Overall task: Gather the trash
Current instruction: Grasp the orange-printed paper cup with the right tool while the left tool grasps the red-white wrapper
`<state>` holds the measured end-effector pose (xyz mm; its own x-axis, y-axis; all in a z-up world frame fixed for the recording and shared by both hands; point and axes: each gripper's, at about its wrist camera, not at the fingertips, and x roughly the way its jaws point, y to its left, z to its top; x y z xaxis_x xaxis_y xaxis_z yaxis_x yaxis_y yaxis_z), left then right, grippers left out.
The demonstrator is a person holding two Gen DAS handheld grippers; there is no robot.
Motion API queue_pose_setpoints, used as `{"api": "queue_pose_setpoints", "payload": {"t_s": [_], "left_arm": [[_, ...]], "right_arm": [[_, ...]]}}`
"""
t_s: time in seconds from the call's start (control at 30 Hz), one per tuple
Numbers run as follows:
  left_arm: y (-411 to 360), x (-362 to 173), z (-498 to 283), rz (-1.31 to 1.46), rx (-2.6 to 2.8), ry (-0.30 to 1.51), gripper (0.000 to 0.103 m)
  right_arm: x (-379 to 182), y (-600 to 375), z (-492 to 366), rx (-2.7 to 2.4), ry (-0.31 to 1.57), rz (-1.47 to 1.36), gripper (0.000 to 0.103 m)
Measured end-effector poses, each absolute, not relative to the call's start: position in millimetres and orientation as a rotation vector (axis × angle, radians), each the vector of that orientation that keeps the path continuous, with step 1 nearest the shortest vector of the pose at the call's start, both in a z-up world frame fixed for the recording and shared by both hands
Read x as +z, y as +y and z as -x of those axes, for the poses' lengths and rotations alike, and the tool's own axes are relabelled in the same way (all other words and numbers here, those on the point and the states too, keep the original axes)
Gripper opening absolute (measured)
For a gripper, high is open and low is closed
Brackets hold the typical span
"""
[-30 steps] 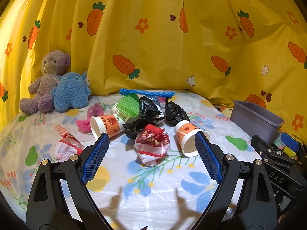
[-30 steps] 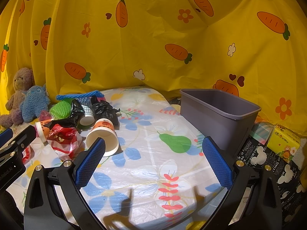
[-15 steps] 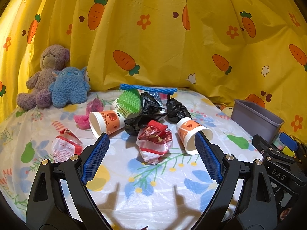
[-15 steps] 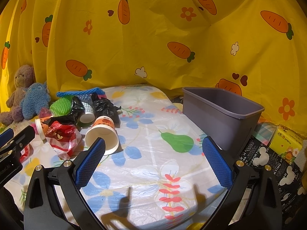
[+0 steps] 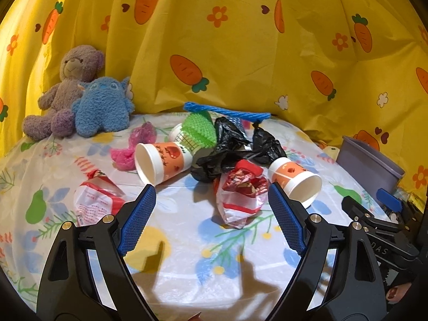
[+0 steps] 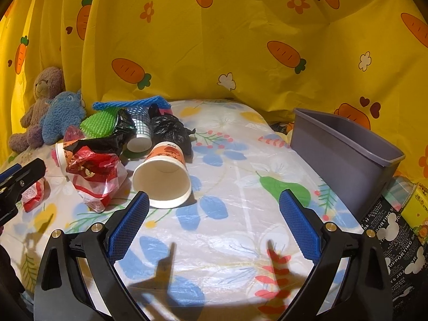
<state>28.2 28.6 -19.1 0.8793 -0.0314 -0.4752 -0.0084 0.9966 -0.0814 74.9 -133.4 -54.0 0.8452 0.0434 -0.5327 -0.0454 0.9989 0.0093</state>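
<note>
**Both grippers empty, trash pile untouched**

L gripper (image 5: 211, 200) jaws wide, holding nothing, hovering over the table (image 5: 187, 254). R gripper (image 6: 214, 208) also wide, empty.

Trash sits in a loose heap at 12 o'clock from L gripper: wrapper (image 5: 240, 195) nearest, cup (image 5: 297, 179) at 1 o'clock lying on its side, second cup (image 5: 160, 160) at 11, black bags (image 5: 240, 144) behind, another wrapper (image 5: 96, 200) at 10. Bin (image 6: 345, 147) at 2 o'clock from R gripper, well apart from the heap.

Risks, as I judge:
- Cups on their sides may roll if nudged by one finger first.
- Wrapper is crinkly and thin, so a shallow pinch may slip.
- Bags touch the cups; pulling one may drag neighbours.
- Grippers are near each other, so they could clash over the heap.
</note>
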Motion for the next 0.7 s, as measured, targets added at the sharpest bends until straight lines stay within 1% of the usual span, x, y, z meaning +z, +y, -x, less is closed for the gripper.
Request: {"api": "queue_pose_setpoints", "payload": {"t_s": [0.13, 0.2, 0.23, 0.27, 0.3, 0.37, 0.4, 0.47, 0.5, 0.53, 0.6, 0.63, 0.67, 0.7], "left_arm": [[14.5, -31.2, -53.8, 0.078, -0.060, 0.568, 0.071], [12.1, -37.5, -64.4, 0.083, -0.060, 0.593, 0.068], [12.0, -40.2, -69.2, 0.088, -0.057, 0.606, 0.068], [12.4, -42.6, -73.6, 0.095, -0.059, 0.620, 0.067], [12.9, -44.7, -77.3, 0.100, -0.056, 0.632, 0.067], [14.9, -48.9, -84.3, 0.120, -0.054, 0.654, 0.060], [16.2, -50.1, -86.3, 0.130, -0.059, 0.660, 0.059], [19.2, -52.8, -90.8, 0.153, -0.063, 0.676, 0.052], [20.2, -53.2, -92.6, 0.166, -0.074, 0.678, 0.050], [21.1, -53.8, -93.9, 0.175, -0.082, 0.681, 0.045], [20.7, -54.5, -96.1, 0.179, -0.093, 0.685, 0.042], [20.4, -54.7, -96.0, 0.178, -0.102, 0.684, 0.038], [19.9, -54.8, -96.0, 0.176, -0.109, 0.684, 0.034], [19.5, -55.0, -96.7, 0.174, -0.115, 0.685, 0.032]], "right_arm": [[-58.3, -130.2, -89.6, 0.059, 0.583, 0.029, 0.091], [-61.2, -127.4, -97.9, 0.071, 0.605, 0.052, 0.090], [-62.6, -125.5, -102.7, 0.082, 0.619, 0.064, 0.084], [-63.8, -124.1, -107.8, 0.091, 0.633, 0.073, 0.076], [-64.6, -122.2, -112.7, 0.095, 0.646, 0.083, 0.074], [-66.2, -119.6, -121.5, 0.104, 0.660, 0.096, 0.072], [-67.1, -117.7, -125.7, 0.111, 0.667, 0.104, 0.070], [-69.4, -113.2, -133.8, 0.127, 0.690, 0.120, 0.061], [-70.2, -111.0, -137.1, 0.136, 0.699, 0.126, 0.059], [-70.7, -109.0, -139.8, 0.145, 0.706, 0.131, 0.056], [-72.6, -105.7, -144.8, 0.158, 0.718, 0.143, 0.051], [-74.4, -104.7, -146.9, 0.165, 0.725, 0.146, 0.047], [-75.8, -103.8, -148.8, 0.167, 0.729, 0.151, 0.041], [-77.5, -103.2, -150.6, 0.168, 0.734, 0.158, 0.036]]}}
